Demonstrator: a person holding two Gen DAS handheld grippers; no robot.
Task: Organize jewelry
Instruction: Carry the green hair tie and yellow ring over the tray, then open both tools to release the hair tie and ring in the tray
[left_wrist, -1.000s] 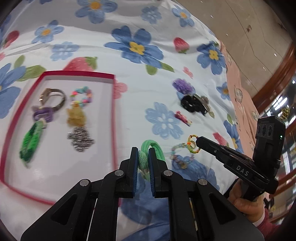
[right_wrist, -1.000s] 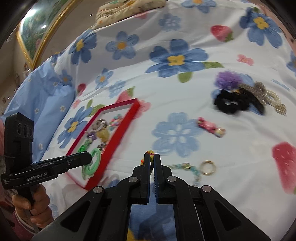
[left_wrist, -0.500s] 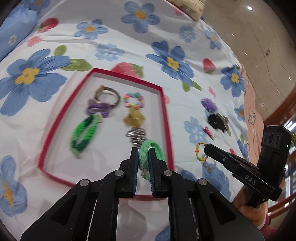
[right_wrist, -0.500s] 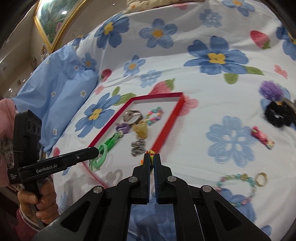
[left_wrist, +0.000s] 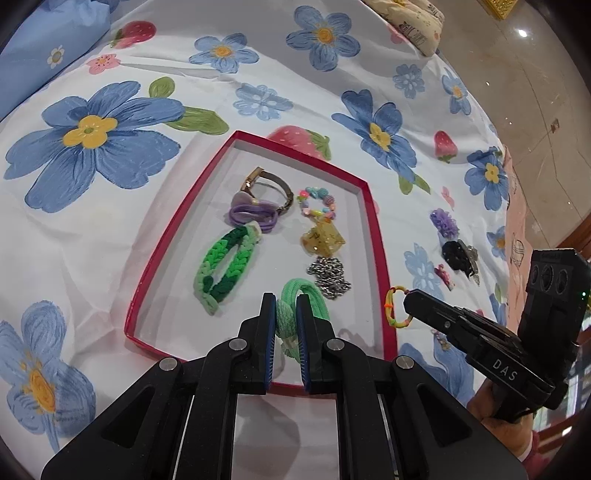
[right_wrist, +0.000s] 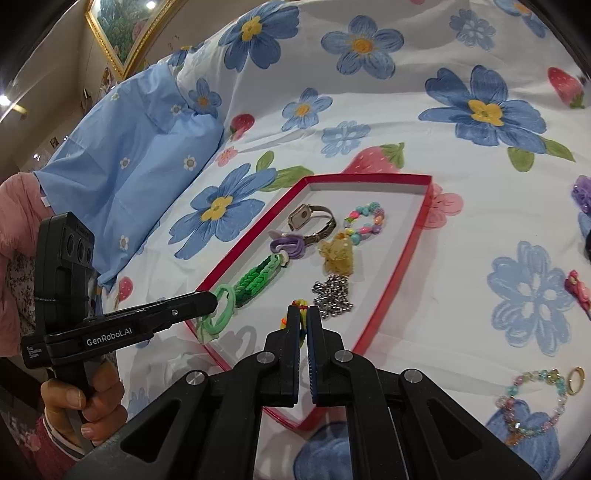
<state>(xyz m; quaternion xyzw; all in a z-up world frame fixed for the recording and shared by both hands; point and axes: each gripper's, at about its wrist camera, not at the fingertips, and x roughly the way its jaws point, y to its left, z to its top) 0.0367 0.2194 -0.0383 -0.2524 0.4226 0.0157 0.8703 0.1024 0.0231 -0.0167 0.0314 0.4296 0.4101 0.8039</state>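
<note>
Both tongs have travelled from the loose pile at the right of the bed to the red tray (left_wrist: 373, 206) over the last second; a second ago the left wrist view had the tray off at 9 o'clock, and now it lies dead ahead at 12 o'clock. The left tongs (left_wrist: 286, 321) are clamped narrow on a light green cord band (left_wrist: 295, 295), which hangs over the tray's near end, just beside the silver chain (left_wrist: 330, 275); the right tongs (right_wrist: 303, 321) are pinched almost closed on a thin rainbow loop (left_wrist: 395, 308), held at the tray's right rim at about 3 o'clock in the left view, whether above or touching the rim I cannot tell. Neither piece has been let go yet.

Already in the tray lie a watch (right_wrist: 312, 221), a purple hair tie (left_wrist: 251, 216), a braided green bracelet (left_wrist: 225, 266), a pastel bead bracelet (right_wrist: 365, 221), a yellow charm (left_wrist: 323, 240) and the chain; so both carries look nearly done, and what remains, as I judge it, is to lower and release each piece onto bare tray floor without snagging the chain.

Still out on the bedspread (right_wrist: 461, 229) are a beaded chain with a gold ring (right_wrist: 546, 391) at 4 o'clock in the right view, a pink clip (left_wrist: 443, 275), a black hair claw (left_wrist: 456, 254) and a purple scrunchie (left_wrist: 443, 221); more trips will be needed.
</note>
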